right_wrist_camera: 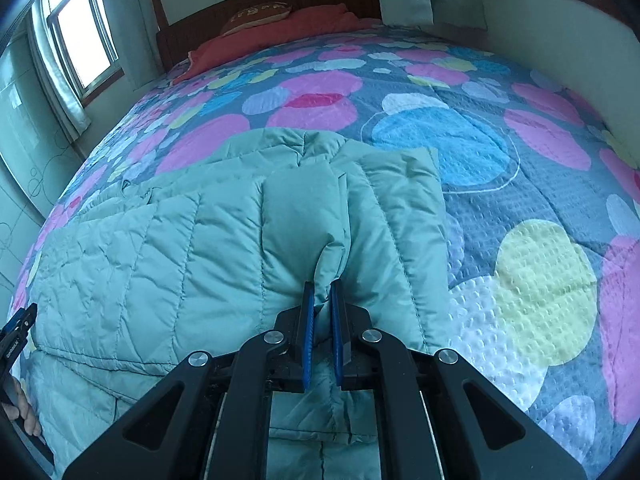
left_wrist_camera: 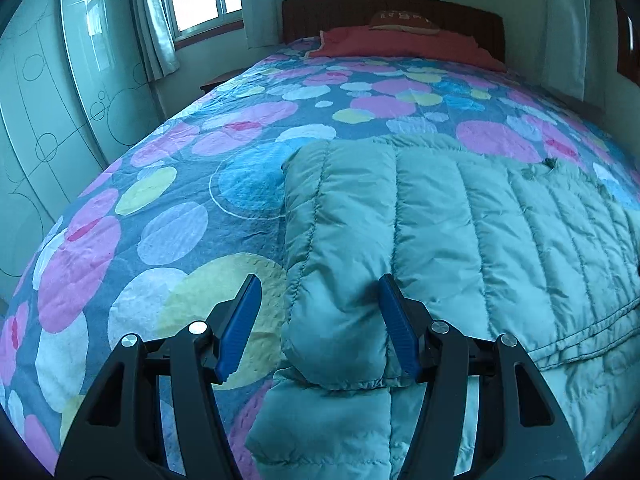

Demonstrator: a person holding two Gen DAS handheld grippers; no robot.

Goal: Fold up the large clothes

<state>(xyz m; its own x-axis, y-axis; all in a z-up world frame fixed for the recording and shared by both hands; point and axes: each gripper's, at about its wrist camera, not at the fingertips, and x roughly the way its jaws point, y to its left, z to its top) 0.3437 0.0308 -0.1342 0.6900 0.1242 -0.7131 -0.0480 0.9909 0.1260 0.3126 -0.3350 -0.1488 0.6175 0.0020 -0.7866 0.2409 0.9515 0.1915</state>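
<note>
Right gripper [right_wrist_camera: 323,292] clamped on a pinch of puffer jacket [right_wrist_camera: 160,240]; left gripper [left_wrist_camera: 316,296] spread wide, straddling its folded sleeve [left_wrist_camera: 340,240], gripping nothing.

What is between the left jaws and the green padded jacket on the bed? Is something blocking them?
Nothing visible blocks them. The left gripper is open, its jaws on either side of the folded sleeve edge of the jacket with no other object between. The right gripper is already shut on a fold of the jacket. Only the bedspread lies around it.
</note>
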